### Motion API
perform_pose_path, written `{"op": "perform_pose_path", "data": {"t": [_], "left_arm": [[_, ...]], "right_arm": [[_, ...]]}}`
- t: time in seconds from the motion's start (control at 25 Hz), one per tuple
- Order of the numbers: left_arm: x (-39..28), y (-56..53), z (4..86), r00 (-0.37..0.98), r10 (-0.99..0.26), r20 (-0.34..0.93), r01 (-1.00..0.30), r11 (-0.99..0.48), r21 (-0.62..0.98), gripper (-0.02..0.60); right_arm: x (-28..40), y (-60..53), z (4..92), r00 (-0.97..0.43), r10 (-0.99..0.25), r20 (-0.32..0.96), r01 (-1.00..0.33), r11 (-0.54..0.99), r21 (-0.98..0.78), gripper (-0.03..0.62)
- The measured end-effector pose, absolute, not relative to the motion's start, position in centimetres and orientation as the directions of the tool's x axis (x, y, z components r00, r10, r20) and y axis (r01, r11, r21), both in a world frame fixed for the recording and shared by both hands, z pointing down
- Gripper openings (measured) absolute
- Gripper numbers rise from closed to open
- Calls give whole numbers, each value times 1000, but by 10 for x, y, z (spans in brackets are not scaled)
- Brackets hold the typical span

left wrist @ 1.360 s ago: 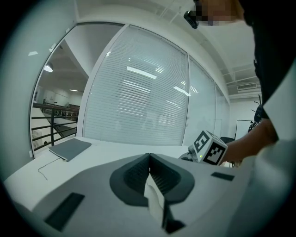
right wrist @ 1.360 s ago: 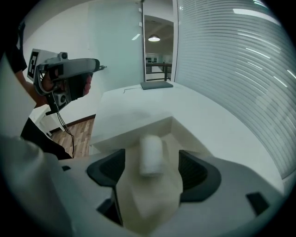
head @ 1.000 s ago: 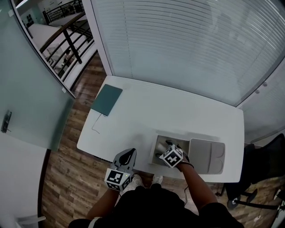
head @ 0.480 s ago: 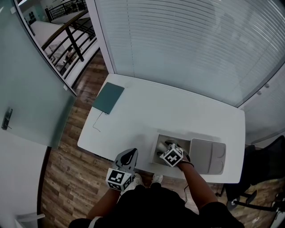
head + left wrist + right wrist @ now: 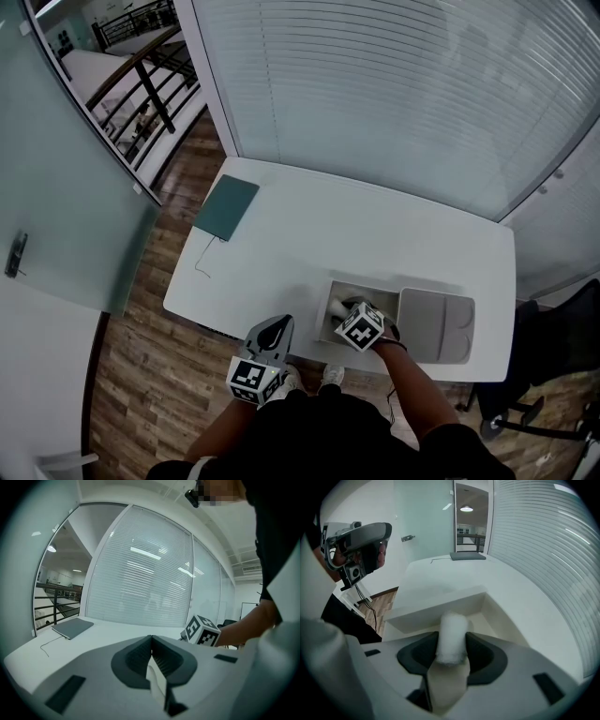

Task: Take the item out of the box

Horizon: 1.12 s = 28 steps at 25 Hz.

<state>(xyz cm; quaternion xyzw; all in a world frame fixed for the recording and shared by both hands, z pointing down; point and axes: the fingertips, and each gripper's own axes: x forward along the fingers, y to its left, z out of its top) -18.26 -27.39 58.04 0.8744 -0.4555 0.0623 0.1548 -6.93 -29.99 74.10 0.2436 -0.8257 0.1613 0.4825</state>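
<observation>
An open white box stands near the table's front edge, its lid lying flat to its right. My right gripper reaches down into the box. In the right gripper view a white fluffy roll stands between the dark pads of my right gripper, over the box's floor. The jaws have just been closing and both pads press on the roll. My left gripper hovers at the table's front edge left of the box, and in its own view my left gripper is shut and holds nothing.
A grey-green flat pad with a thin cable lies at the table's far left corner. Window blinds run behind the table. A dark chair stands at the right, and wooden floor lies to the left.
The right gripper stays down in the box. The left gripper has drifted a little lower and to the right in the head view.
</observation>
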Motion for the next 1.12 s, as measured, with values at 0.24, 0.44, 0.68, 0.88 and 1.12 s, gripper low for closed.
{"op": "perform_pose_path", "data": {"t": [0.24,0.44,0.68,0.88,1.12], "left_arm": [[-193,-278,575,561,-794,234,-827,-530,187,11],[-199,-280,574,551,-802,232,-834,-518,191,11],[-197,-283,569,558,-801,218,-829,-528,184,11],[-203,-289,564,550,-808,211,-834,-523,173,11],[-207,-294,555,540,-821,182,-841,-519,153,11]], "right_arm": [[-70,-301,736,-421,-263,868,-572,820,-29,181],[-68,-301,726,-417,-308,856,-584,812,7,179],[-68,-306,700,-434,-417,798,-644,764,49,179],[-69,-307,665,-465,-536,705,-709,702,66,179],[-64,-317,605,-498,-713,493,-776,621,114,179]]}}
